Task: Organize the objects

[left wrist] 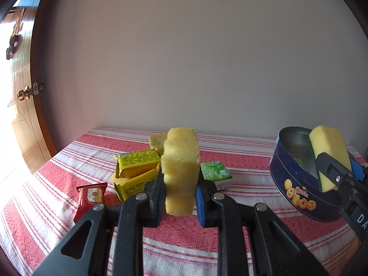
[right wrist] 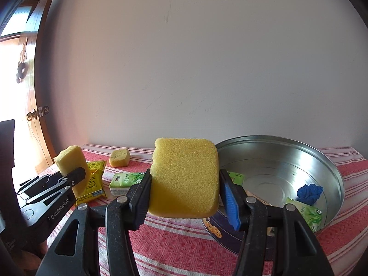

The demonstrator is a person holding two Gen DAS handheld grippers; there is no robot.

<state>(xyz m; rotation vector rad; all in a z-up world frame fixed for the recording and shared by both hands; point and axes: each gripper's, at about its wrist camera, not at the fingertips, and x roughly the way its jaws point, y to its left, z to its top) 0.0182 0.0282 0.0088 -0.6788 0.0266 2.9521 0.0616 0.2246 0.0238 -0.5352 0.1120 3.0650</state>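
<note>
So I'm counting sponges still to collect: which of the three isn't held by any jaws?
The small pale sponge lying on the striped cloth by the wall; the other two are each clamped in jaws above the table.

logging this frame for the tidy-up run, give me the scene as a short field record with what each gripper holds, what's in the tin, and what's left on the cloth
surface: red and white striped tablecloth
left gripper: shut on a pale yellow sponge, held upright above the cloth
right gripper: shut on a yellow scouring sponge, near the tin's rim
container: round blue cookie tin, open
in tin: green tissue packs, blue crumpled item
left on cloth: yellow packets, red snack packet, green tissue pack, small yellow sponge
</note>
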